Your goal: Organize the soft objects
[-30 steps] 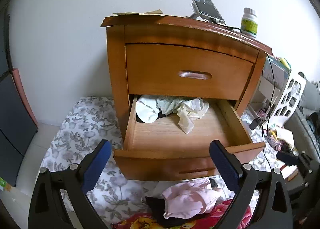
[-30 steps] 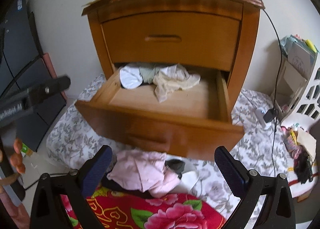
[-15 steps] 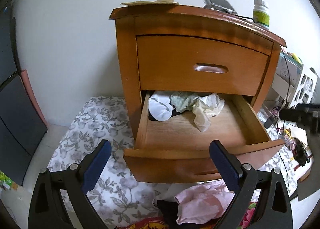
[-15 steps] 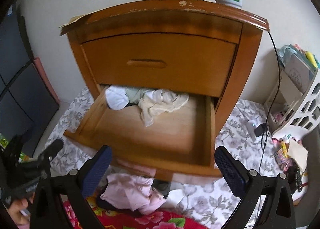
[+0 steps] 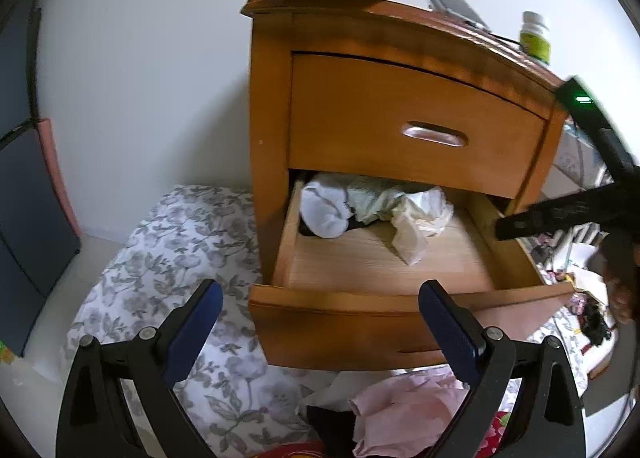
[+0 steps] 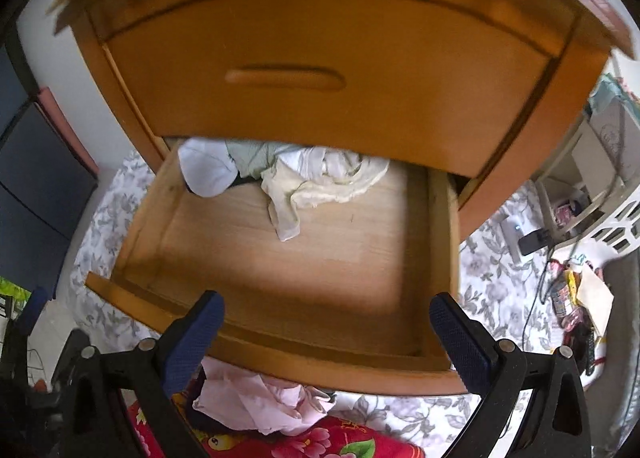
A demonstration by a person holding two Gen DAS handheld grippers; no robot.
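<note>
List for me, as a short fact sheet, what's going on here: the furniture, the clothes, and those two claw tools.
furniture: wooden nightstand
top drawer: closed
bottom drawer: pulled open
in drawer: white, pale green and cream clothes bunched at the back
on floor: pink garment below the drawer front
left gripper: open, holds nothing
right gripper: open, holds nothing, over the drawer's front edge

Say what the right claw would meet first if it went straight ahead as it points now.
Probably the bare wooden floor of the open lower drawer: the open right claw hangs above its front edge, aimed in. The cream cloth lies further back; depth is unclear.
</note>
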